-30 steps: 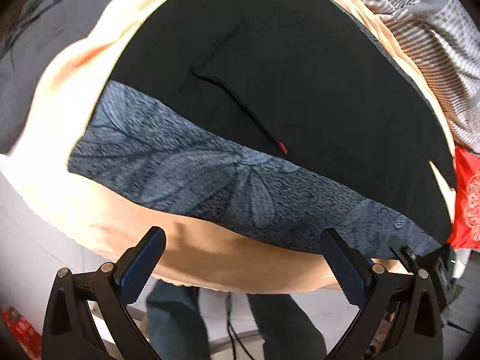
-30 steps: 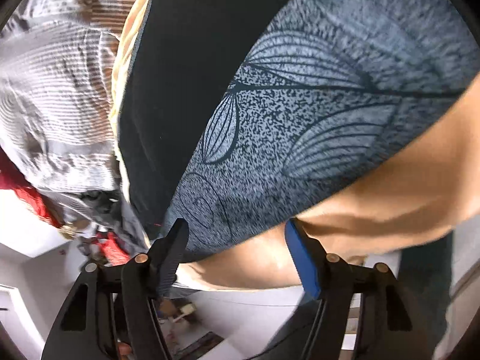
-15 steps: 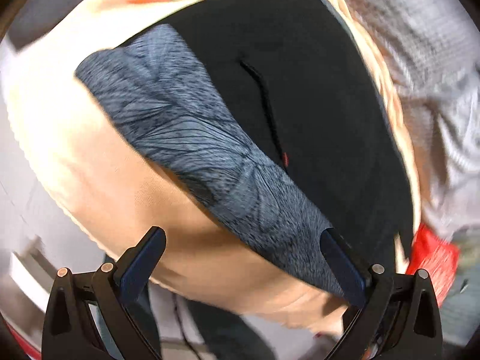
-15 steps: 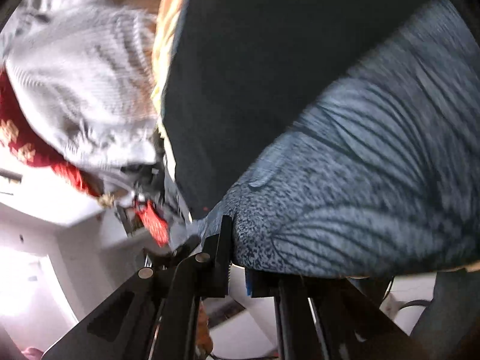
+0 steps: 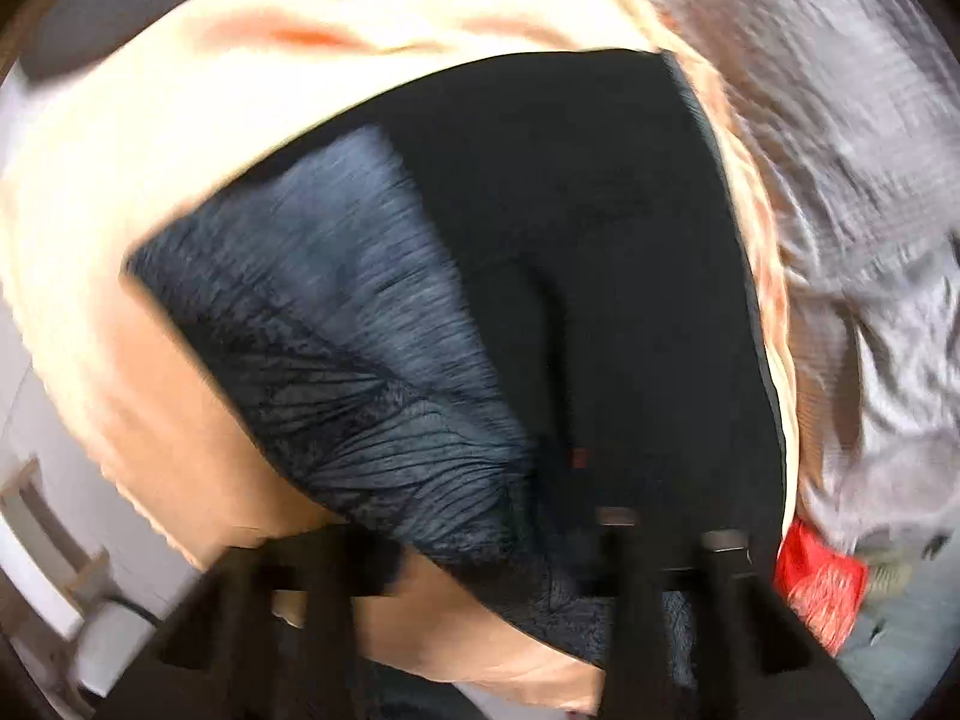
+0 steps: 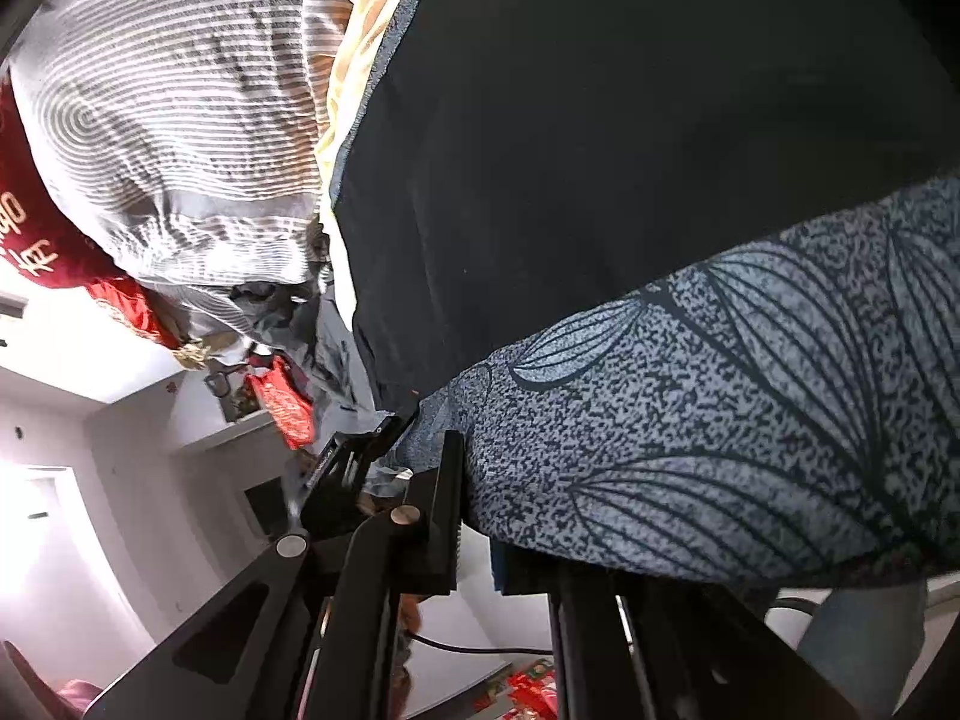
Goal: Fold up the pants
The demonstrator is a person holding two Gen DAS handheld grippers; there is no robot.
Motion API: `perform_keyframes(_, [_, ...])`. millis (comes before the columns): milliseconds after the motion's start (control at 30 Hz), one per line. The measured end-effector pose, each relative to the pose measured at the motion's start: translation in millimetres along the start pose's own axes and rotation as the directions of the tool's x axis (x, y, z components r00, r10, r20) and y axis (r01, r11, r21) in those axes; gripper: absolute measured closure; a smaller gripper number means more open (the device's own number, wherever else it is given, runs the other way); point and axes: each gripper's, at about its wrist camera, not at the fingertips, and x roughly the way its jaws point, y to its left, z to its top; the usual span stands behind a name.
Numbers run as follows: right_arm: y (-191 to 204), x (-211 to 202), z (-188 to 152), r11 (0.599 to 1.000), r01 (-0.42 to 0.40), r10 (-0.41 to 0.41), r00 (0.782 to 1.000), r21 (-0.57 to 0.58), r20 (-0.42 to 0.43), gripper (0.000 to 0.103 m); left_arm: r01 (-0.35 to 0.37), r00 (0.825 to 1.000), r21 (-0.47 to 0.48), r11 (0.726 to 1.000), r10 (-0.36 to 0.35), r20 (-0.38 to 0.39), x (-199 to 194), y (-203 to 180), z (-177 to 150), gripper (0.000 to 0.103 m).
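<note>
The pants (image 5: 576,252) are black with a blue-grey leaf-patterned waistband (image 5: 360,372) and lie flat on a peach sheet (image 5: 138,180). In the blurred left wrist view my left gripper (image 5: 486,564) is shut on the waistband's near edge, toward its right end. In the right wrist view the pants (image 6: 600,150) and the waistband (image 6: 750,420) fill the frame, and my right gripper (image 6: 480,546) is shut on the waistband's edge at the corner, lifting it slightly.
A grey striped quilt (image 5: 840,150) is bunched beside the pants; it also shows in the right wrist view (image 6: 168,120). Red items (image 5: 816,576) lie at the bed's edge. Red cloth (image 6: 36,222) and a white room lie beyond.
Both grippers went from open in front of the waistband to shut on its edge: the right one closed half a second ago, the left one just now. The left view swung right.
</note>
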Motion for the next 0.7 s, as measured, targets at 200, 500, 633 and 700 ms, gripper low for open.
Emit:
perform_keyframes(200, [37,-21,10,0.998,0.008,-0.003,0.997,-0.068,0.075,0.095,0.022,1.000,0.200,0.980,-0.025,0.011,-40,-50,20,0.083])
perform_keyframes(500, [123,-42,97,0.965,0.087,-0.034,0.977,-0.248,0.208,0.095,0.081,0.994,0.355,0.931,-0.104,0.045,-27,-148,95,0.083])
perform_keyframes(633, [135,-20,154,0.953,0.173,-0.112,0.963,-0.247,0.245,0.095,0.031,0.996,0.406,0.913,-0.064,0.068,5,-171,125,0.083])
perform_keyframes(700, [137,-10,175,0.948,0.207,-0.142,0.955,-0.242,0.261,0.095,0.009,0.996,0.420,0.907,-0.045,0.074,25,-177,137,0.083])
